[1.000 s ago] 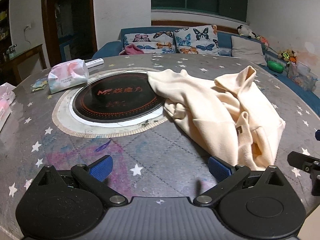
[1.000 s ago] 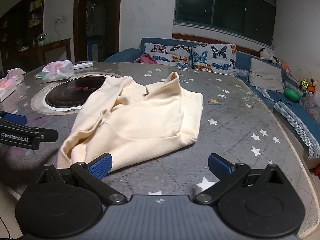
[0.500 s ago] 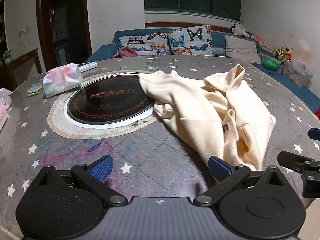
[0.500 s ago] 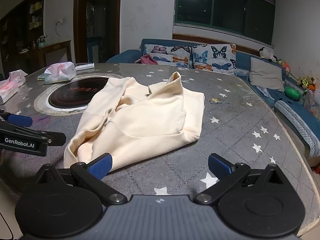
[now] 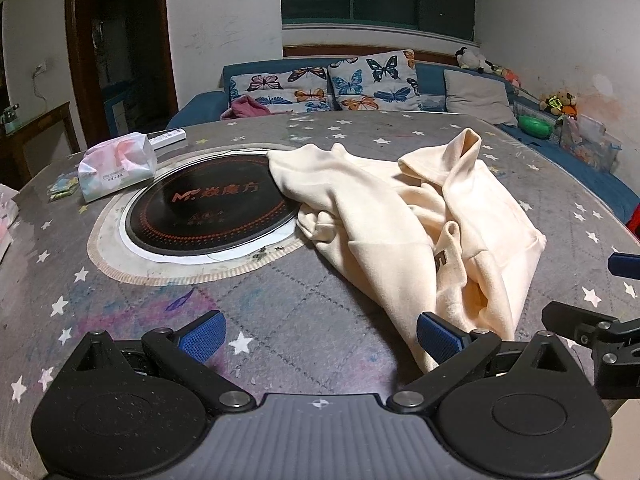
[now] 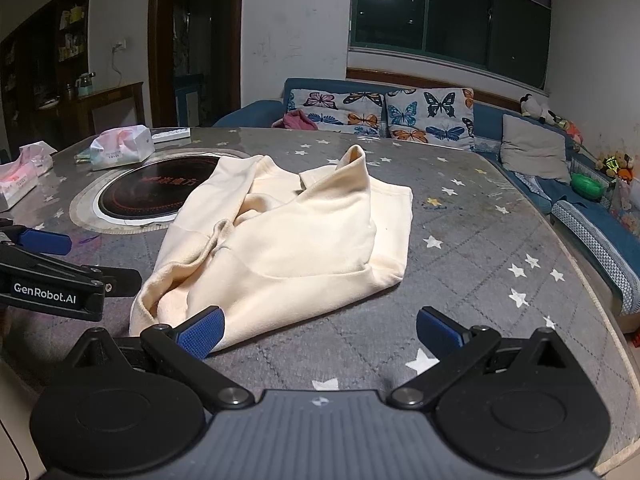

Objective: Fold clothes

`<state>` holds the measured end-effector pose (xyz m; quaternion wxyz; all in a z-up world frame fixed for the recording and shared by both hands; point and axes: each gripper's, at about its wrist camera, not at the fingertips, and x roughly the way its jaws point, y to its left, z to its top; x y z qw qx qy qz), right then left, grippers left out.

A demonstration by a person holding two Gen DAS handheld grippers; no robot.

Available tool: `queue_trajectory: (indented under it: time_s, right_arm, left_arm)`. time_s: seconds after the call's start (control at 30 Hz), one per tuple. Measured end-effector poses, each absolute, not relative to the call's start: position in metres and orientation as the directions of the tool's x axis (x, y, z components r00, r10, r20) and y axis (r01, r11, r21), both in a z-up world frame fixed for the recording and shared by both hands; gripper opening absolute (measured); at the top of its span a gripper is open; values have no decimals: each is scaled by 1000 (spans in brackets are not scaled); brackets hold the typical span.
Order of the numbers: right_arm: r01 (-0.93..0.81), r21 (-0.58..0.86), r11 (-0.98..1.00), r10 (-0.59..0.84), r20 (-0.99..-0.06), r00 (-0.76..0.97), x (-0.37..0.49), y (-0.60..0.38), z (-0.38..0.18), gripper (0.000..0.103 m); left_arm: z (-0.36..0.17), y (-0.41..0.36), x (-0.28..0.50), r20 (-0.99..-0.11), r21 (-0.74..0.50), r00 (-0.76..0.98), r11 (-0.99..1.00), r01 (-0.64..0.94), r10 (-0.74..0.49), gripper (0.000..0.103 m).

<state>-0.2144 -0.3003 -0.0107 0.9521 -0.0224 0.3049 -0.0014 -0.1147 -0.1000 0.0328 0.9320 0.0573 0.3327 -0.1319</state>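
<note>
Behind the star-patterned table [image 5: 132,312] runs a blue sofa [image 5: 200,100] with butterfly cushions [image 5: 372,80] under a dark window.

From the left wrist view, the left tongs [image 5: 320,336] sit low over the near edge of the table with their blue pads spread wide and nothing between them. A crumpled cream garment [image 5: 400,220] lies on the table ahead and to the right, one edge draped over the black round cooktop [image 5: 208,208] set into the table. The right pad is just beside the garment's near hem. A tissue pack [image 5: 116,166] rests past the cooktop, and the right tongs [image 5: 600,292] show at the right edge.

From the right wrist view, the right tongs [image 6: 318,332] are also wide and empty. The cream garment [image 6: 280,240] spreads ahead and left, its near corner just behind the left pad. The left tongs [image 6: 60,264] reach in from the left, beside the garment's edge.
</note>
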Motion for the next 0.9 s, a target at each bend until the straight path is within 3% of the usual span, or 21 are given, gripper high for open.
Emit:
queue_trajectory:
  time_s: [0.77,0.9]
  right_arm:
    - [-33,-57,998,-8,-599,801,-183,-305,-8,103]
    - [-34,-36,999,6,-604,797,-170,-312,-3,100]
  left_arm:
    - [51,-112,-78,-599,12,760,946,324,-252,102]
    - [55,-120,-64,-584,10,762,937,350,-279,95]
